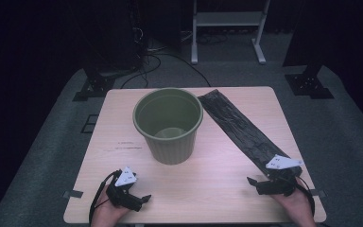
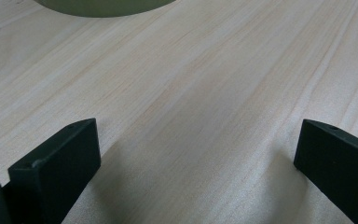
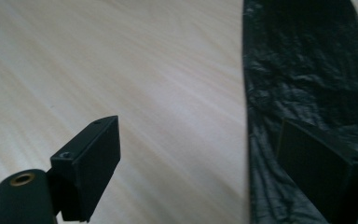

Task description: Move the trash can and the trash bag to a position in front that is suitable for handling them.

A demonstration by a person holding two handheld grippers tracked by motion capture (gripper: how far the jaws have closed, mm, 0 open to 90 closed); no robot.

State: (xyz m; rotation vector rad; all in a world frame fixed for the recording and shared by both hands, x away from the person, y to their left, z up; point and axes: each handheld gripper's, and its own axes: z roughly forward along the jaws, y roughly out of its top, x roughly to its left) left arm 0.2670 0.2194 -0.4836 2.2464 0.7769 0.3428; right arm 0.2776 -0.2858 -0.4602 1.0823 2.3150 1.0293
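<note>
The right gripper (image 1: 254,181) hovered at the table's (image 1: 217,189) near right edge with its 2 jaws spread wide and nothing clamped; in the right gripper view 1 jaw stood over bare wood and the other over the near end of the black bag (image 3: 307,84). The left gripper (image 1: 144,198) sat at the near left edge, its 2 jaws also spread wide over bare wood, holding nothing. There was 1 black bag (image 1: 238,127), lying flat and folded into a long strip, running diagonally from the far middle of the table toward the right gripper. There was 1 green bin (image 1: 168,125), upright at the table's middle, just left of the bag's far end, its inside bare.
</note>
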